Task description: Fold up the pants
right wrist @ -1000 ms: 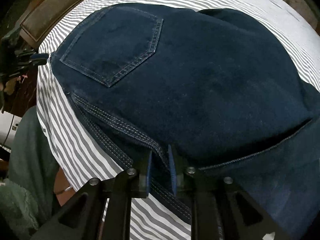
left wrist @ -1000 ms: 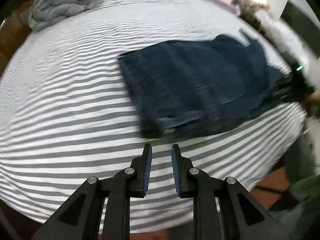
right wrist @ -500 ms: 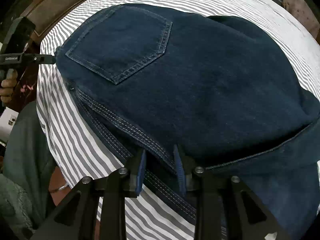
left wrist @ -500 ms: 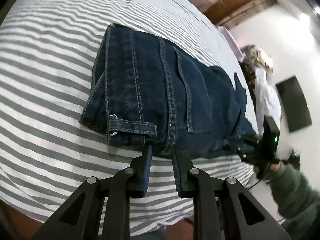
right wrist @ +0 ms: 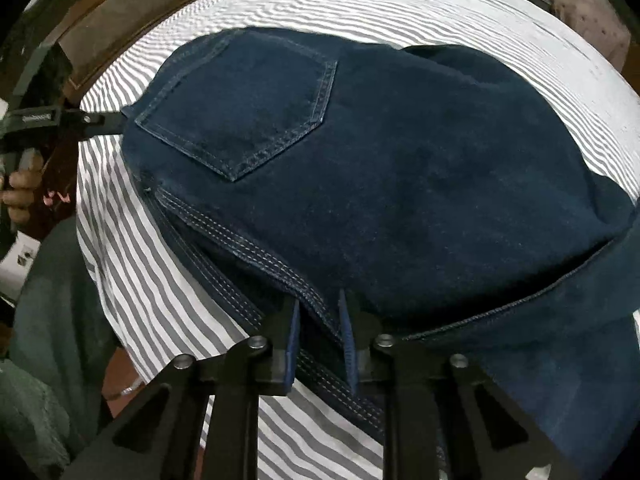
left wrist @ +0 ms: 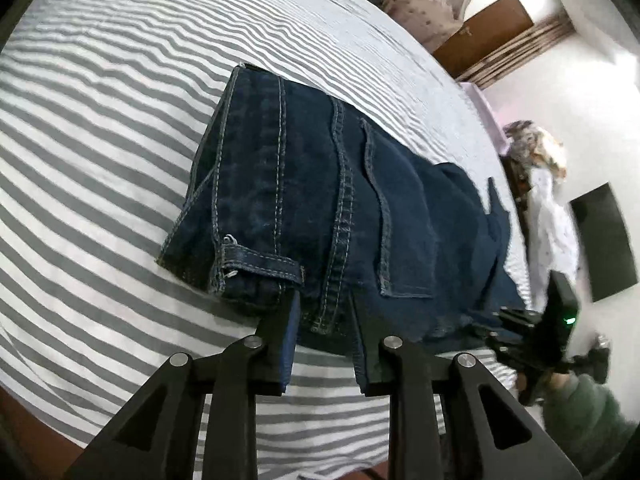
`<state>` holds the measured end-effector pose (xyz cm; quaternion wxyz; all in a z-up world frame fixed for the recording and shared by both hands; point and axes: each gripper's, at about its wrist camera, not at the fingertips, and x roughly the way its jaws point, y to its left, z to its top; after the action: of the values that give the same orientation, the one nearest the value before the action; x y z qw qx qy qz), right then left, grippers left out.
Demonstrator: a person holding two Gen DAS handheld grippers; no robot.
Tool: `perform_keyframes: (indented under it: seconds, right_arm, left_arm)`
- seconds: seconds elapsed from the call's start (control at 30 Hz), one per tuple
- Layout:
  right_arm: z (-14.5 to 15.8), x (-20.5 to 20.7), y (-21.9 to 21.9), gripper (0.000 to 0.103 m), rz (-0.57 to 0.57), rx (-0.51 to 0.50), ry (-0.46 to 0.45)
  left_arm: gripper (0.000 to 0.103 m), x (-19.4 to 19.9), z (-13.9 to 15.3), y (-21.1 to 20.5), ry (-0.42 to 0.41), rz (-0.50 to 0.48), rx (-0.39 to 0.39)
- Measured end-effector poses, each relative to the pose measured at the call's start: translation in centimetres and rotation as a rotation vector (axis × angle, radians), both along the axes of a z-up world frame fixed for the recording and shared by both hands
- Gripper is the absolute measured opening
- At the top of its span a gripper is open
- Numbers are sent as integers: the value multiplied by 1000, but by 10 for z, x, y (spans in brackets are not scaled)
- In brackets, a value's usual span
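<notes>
Close in, the left gripper [left wrist: 324, 312] is sitting at the waistband end of the jeans [left wrist: 344, 216], jaws parted with the stitched seam running between them, one tip just under the belt loop [left wrist: 262, 262]. The right gripper [right wrist: 318, 316] is straddling the doubled edge seam, jaws likewise apart around the denim. The folded jeans are lying flat on the striped bedsheet [left wrist: 104, 128], back pocket [right wrist: 244, 108] facing up. Farther off, a brown door [left wrist: 486, 26] is showing by the white wall.
</notes>
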<state>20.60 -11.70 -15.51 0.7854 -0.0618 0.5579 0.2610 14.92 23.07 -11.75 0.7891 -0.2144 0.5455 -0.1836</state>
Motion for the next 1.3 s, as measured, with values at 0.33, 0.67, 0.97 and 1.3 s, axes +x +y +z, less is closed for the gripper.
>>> perform_keyframes:
  seconds: [0.33, 0.67, 0.97, 1.3]
  right_arm:
    - [-9, -8, -1, 19, -34, 25, 24]
    - [20, 1, -38, 41, -126, 165, 53]
    - [87, 29, -187, 47, -440, 88, 25]
    - [94, 93, -279, 46, -607, 70, 35]
  left_arm:
    - [23, 21, 11, 8, -98, 48, 151]
    - [59, -19, 71, -100, -394, -237, 252]
    - [62, -35, 38, -258, -489, -619, 295]
    - [46, -34, -16, -325, -387, -683, 304]
